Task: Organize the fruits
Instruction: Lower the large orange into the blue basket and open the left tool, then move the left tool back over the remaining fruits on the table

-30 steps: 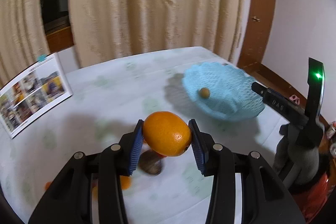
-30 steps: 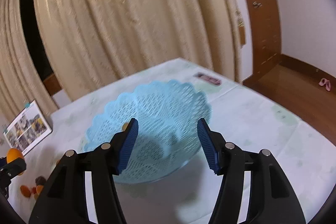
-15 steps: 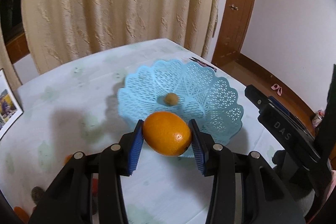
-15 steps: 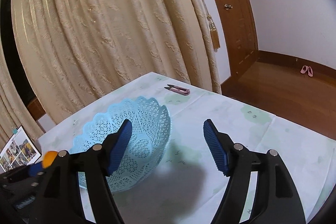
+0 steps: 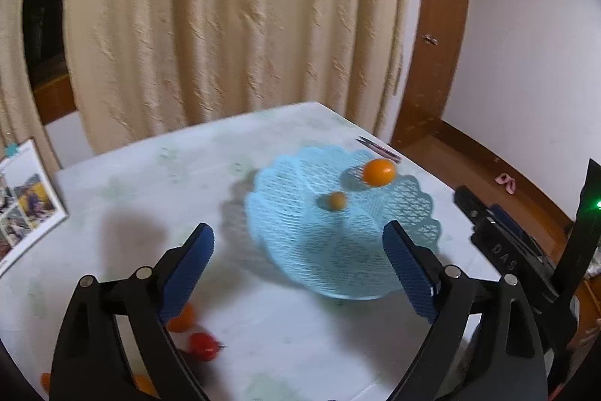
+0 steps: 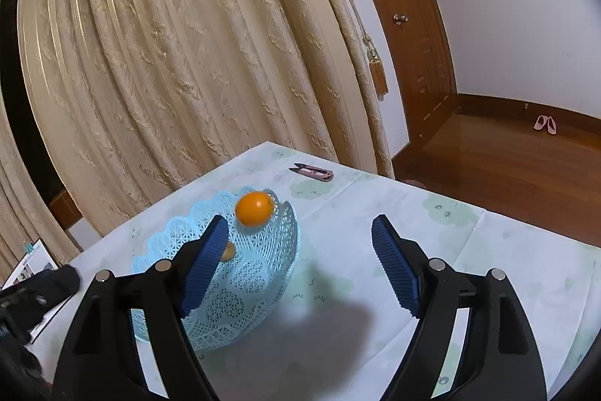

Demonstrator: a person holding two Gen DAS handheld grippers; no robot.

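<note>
Orange point(image 6: 254, 208) over blue basket point(image 6: 259, 273) far rim.

Each gripper was built from matte black plastic arms with triangular cut-outs. On the left gripper point(image 5: 298, 260) and the right gripper point(image 6: 298, 267), round silver screws were set at the joints. The fingers point(image 5: 186, 269) were covered with dark blue ribbed pads point(image 6: 394, 273). On the right gripper's body, white letters "DAS" and a green light were seen.
</note>
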